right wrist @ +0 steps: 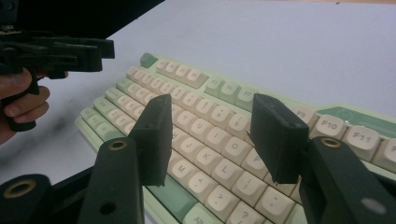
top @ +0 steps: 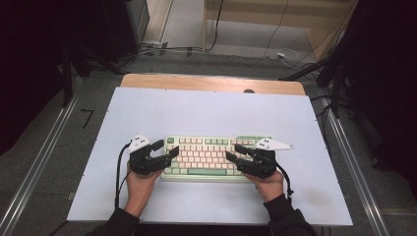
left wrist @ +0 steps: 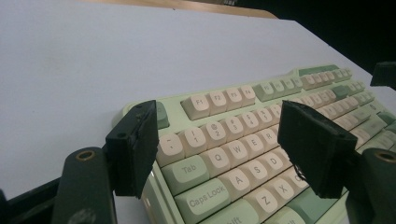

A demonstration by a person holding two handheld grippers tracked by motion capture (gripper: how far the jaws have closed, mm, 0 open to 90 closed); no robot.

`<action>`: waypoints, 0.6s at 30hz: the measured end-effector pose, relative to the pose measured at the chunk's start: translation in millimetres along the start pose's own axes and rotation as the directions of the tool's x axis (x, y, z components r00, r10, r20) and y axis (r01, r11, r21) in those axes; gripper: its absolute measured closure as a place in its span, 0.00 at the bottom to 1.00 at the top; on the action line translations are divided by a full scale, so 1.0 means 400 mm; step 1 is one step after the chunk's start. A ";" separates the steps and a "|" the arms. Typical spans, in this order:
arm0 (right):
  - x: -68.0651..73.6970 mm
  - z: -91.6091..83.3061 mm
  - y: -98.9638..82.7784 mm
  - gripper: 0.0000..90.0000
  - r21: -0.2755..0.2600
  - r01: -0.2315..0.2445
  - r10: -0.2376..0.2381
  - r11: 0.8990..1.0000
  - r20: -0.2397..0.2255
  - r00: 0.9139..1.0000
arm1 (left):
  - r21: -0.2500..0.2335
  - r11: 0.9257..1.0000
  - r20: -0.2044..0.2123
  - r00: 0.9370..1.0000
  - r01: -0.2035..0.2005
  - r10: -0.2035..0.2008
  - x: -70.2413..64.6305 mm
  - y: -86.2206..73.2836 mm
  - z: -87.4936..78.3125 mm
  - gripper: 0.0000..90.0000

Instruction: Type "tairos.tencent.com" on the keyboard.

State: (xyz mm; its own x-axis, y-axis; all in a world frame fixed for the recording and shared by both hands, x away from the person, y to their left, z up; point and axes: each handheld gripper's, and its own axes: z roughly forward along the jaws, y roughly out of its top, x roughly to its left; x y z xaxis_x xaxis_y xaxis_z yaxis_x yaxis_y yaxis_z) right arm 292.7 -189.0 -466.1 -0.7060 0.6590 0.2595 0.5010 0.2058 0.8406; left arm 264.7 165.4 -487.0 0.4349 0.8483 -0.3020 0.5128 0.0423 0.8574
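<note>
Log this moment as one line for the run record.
left gripper: open, over keyboard left end | right gripper: open, nothing between jaws, over keyboard right half | keyboard: flat on white mat

Green-and-cream keyboard (top: 205, 157) on white mat (top: 206, 113), left gripper (top: 163, 149) over its left end, right gripper (top: 234, 152) over its right half, both open

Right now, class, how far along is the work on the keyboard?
Done: the keyboard lies flat on the white mat, both grippers brought over it. In hand: the left gripper hovers at its left end and the right gripper over its right half, jaws apart, gripping nothing. Left: no key looks pressed or removed yet.
</note>
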 end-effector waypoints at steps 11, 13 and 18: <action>-0.046 -0.028 -0.003 0.33 -0.021 -0.037 0.038 0.999 0.064 0.997 | -0.009 1.000 -0.014 1.000 0.004 -0.004 0.006 0.001 -0.007 0.32; -0.052 -0.030 -0.004 0.30 -0.019 -0.037 0.038 0.999 0.077 0.996 | -0.011 1.000 -0.019 1.000 0.004 -0.004 0.008 0.002 -0.009 0.32; -0.062 -0.038 -0.008 0.29 -0.024 -0.036 0.038 0.999 0.096 0.995 | -0.014 1.000 -0.021 1.000 0.011 -0.011 0.012 0.002 -0.010 0.31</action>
State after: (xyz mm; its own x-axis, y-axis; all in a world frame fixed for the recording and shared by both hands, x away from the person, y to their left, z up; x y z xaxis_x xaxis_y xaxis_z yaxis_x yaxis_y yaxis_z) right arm 301.0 -216.7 -467.9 -0.6351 0.7326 0.2447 0.5137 0.1641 0.8421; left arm 264.2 171.6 -485.9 0.4135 0.8587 -0.3027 0.5071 0.0589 0.8599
